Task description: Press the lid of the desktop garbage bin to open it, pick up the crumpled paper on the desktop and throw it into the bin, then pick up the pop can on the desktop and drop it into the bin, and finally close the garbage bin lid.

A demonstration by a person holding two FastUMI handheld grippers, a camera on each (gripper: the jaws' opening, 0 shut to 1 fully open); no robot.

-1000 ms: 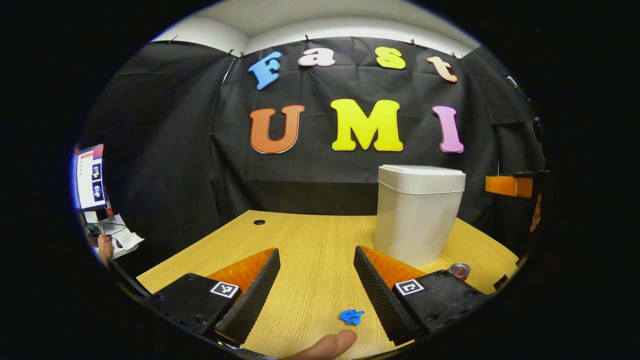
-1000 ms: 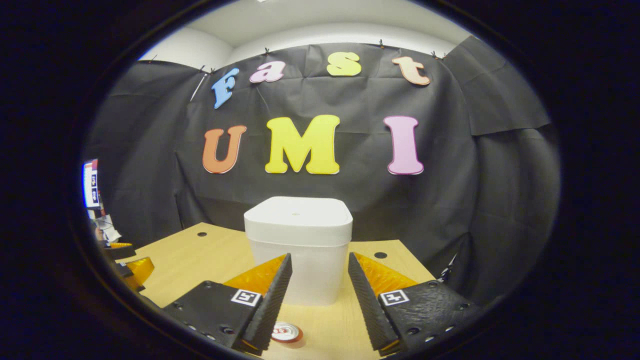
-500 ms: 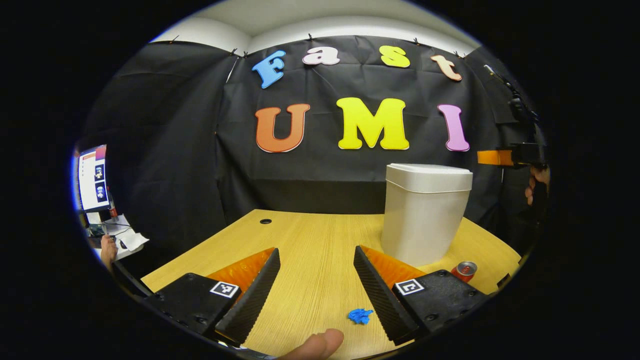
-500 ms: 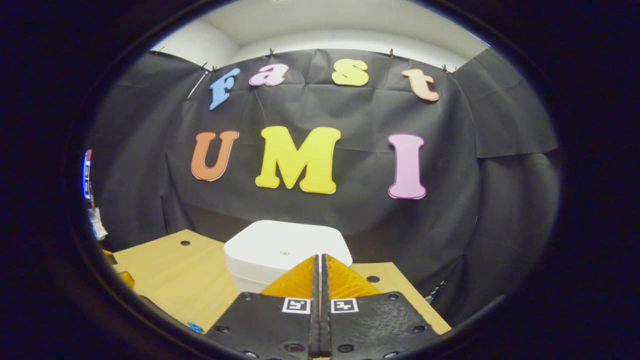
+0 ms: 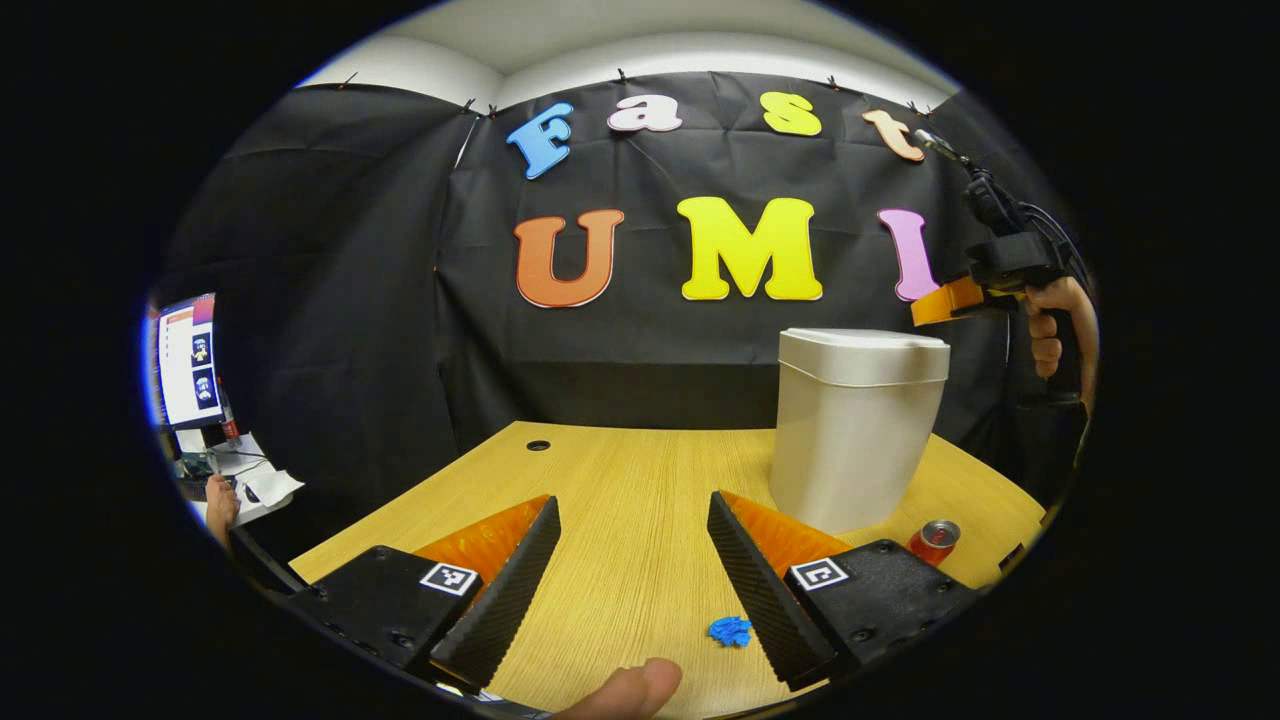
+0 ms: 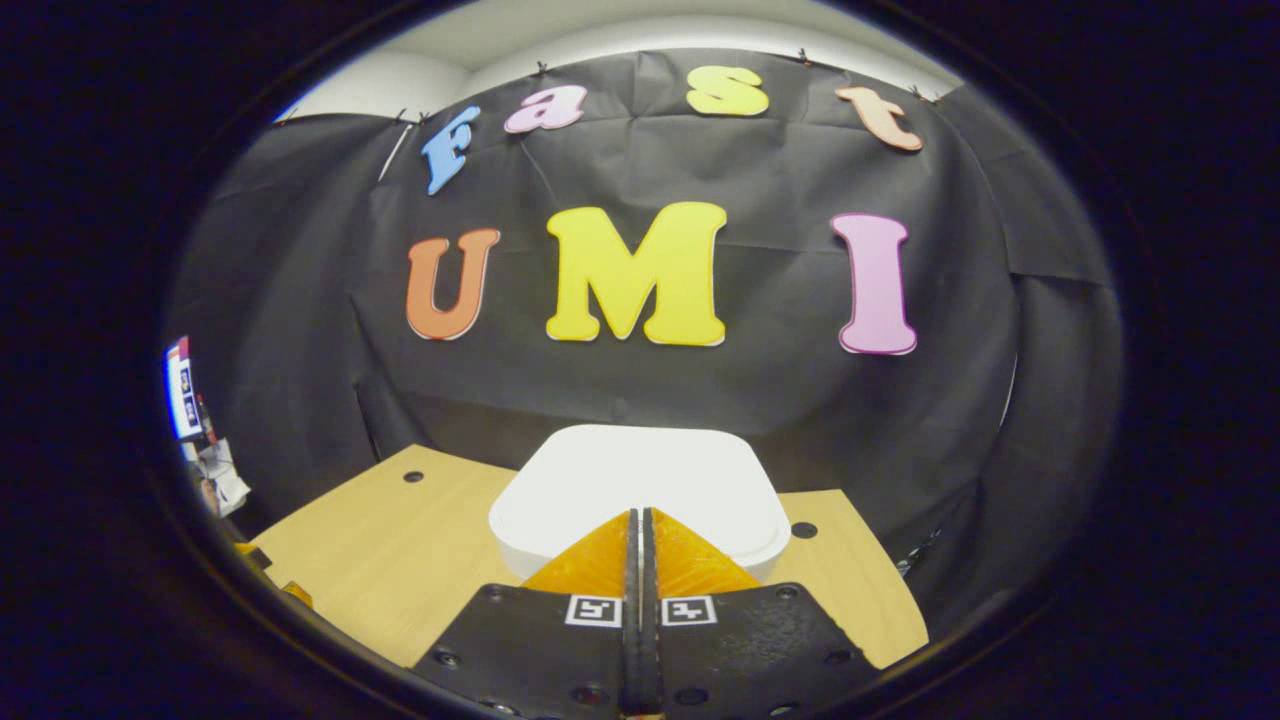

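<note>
The left tool (image 5: 632, 530) hung low over the worktop (image 5: 620, 480), its two fingers spread wide with nothing between them, released. Between those fingers and a little toward the right one lay the paper (image 5: 730, 631), a small blue crumple flat on the wood, close to the right finger's inner edge but whether it touched I could not tell. A fingertip (image 5: 625, 690) poked in at the bottom edge of the left gripper view, just in front of the paper. The bin (image 5: 858, 430) stood upright on the right half of the worktop, pale, lid (image 5: 865, 345) down flat. The can (image 5: 934, 541) stood upright at the bin's foot, on its right side, near the worktop's front edge. Above and just right of the lid, the right tool (image 5: 935, 305) came in from the side, tip angled down toward the lid's right edge, held by a hand (image 5: 1050, 330) on its grip. In the right gripper view that same tool (image 6: 640, 540) was clenched, fingers pressed together with only a thin seam between them and nothing caught there, the tips pointing over the near part of the lid (image 6: 640, 480); contact with the lid could not be told. Far left, beyond the worktop, a screen (image 5: 187, 358) glowed.
</note>
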